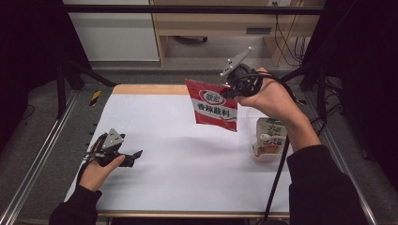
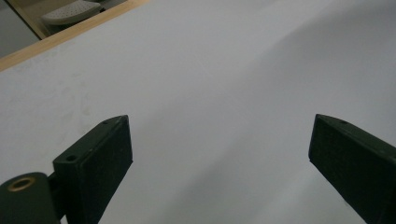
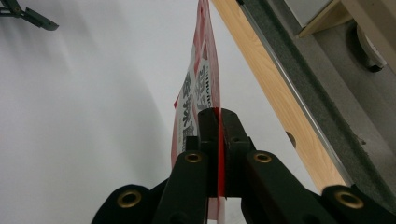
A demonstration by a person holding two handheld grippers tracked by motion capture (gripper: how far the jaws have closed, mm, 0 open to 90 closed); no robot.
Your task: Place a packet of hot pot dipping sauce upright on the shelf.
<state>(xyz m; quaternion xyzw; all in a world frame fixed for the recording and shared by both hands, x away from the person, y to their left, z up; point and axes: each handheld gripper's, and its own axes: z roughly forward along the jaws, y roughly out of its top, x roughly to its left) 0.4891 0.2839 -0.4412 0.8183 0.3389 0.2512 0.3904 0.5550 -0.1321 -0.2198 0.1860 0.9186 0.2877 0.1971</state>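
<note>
A red and white flat packet with printed characters hangs in the air above the far middle of the white table. My right gripper is shut on its upper right corner. In the right gripper view the packet runs edge-on away from the pinched jaws of the right gripper. My left gripper lies low on the table at the near left, held by a hand. Its jaws stand wide apart in the left gripper view, where the left gripper has bare white table between the fingers.
A clear tub with a white and green packet stands on the table at the right, below my right forearm. The white sheet covers the table, with a wooden strip at the far edge. Metal rails run along both sides.
</note>
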